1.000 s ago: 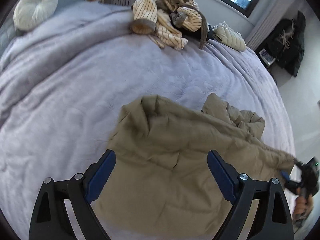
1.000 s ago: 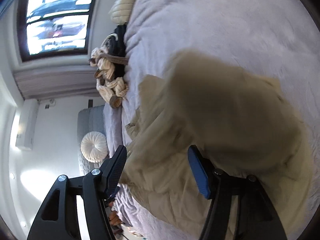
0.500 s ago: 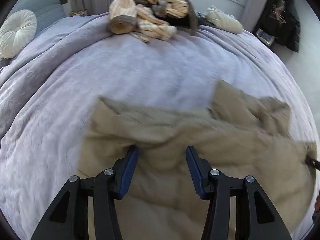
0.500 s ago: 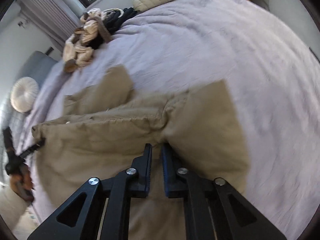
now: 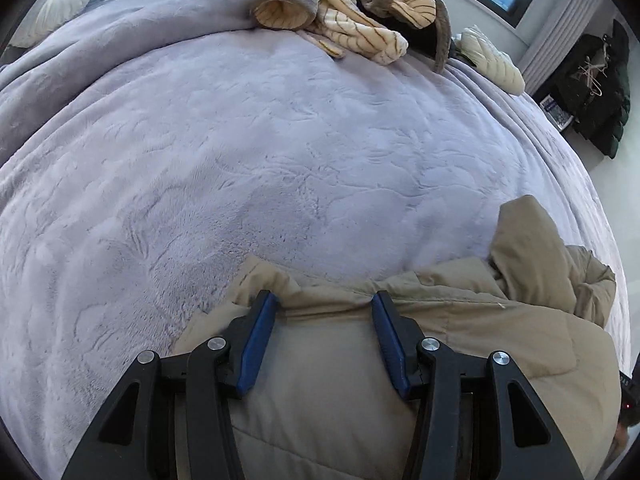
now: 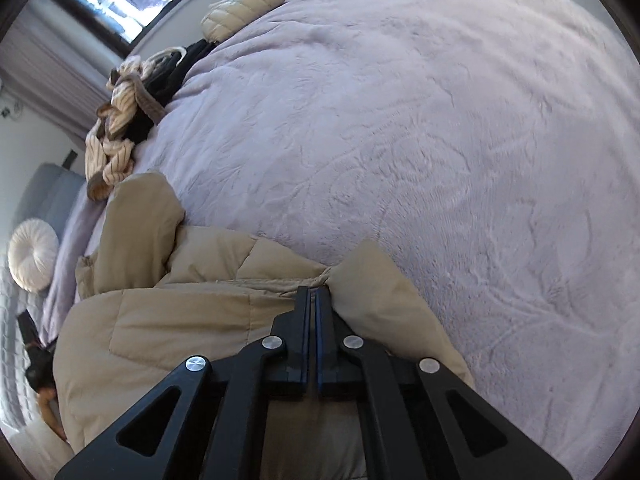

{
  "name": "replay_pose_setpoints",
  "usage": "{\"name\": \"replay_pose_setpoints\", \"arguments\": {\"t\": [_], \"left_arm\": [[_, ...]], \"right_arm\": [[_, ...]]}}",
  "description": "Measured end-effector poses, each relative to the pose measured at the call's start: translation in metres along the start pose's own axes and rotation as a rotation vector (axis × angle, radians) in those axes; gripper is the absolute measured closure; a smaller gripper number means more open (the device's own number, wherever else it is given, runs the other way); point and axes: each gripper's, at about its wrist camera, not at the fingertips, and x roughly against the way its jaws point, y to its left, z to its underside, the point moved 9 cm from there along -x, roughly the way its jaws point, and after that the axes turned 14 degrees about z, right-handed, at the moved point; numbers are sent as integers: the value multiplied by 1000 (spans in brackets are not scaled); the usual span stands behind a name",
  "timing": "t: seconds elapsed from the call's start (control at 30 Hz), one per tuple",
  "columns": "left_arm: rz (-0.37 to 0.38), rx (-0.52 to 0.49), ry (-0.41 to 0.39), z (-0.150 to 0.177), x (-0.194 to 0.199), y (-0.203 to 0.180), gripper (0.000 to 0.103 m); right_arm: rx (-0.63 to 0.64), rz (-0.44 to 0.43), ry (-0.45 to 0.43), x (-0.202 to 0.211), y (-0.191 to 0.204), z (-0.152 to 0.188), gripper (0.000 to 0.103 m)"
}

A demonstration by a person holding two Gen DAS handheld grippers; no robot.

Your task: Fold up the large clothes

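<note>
A tan padded jacket [image 5: 460,344] lies at the near edge of the lilac bed cover [image 5: 280,152]. My left gripper [image 5: 324,300] is open, its blue-padded fingers astride the jacket's far edge, which bunches between them. In the right wrist view the same jacket [image 6: 192,304] fills the lower left. My right gripper [image 6: 313,292] is shut on the jacket's seam edge, with a puffed corner of fabric [image 6: 384,292] just right of it.
A heap of striped cream clothes [image 5: 340,12] and a dark garment lie at the far side of the bed, with a quilted cream item [image 5: 492,60] beside them. A round white cushion [image 6: 32,254] sits by a grey headboard. Dark coats [image 5: 596,84] hang at right.
The jacket has come toward the near edge of the bed. My right gripper closed on its edge. My left gripper narrowed from wide open and now sits at the jacket's far edge.
</note>
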Motion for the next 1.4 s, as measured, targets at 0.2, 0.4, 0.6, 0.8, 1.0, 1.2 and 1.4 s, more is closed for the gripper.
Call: {"name": "replay_pose_setpoints", "arguments": {"t": [0.2, 0.4, 0.6, 0.8, 1.0, 1.2, 1.4], "left_arm": [[-36, 13, 7, -11, 9, 6, 49], [-147, 71, -19, -25, 47, 39, 49], [-154, 94, -6, -1, 93, 51, 49], [-97, 96, 14, 63, 142, 28, 18], [-78, 131, 1, 126, 173, 14, 0], [50, 269, -5, 175, 173, 15, 0], [221, 443, 47, 209, 151, 22, 0]], "right_arm": [[-4, 27, 16, 8, 2, -4, 103], [-58, 114, -34, 39, -14, -17, 98], [-152, 124, -49, 77, -31, -9, 97], [-176, 49, -32, 125, -29, 32, 58], [-215, -64, 37, 157, -22, 94, 40], [-279, -186, 119, 157, -12, 154, 21], [-394, -306, 218, 136, -9, 194, 0]]}}
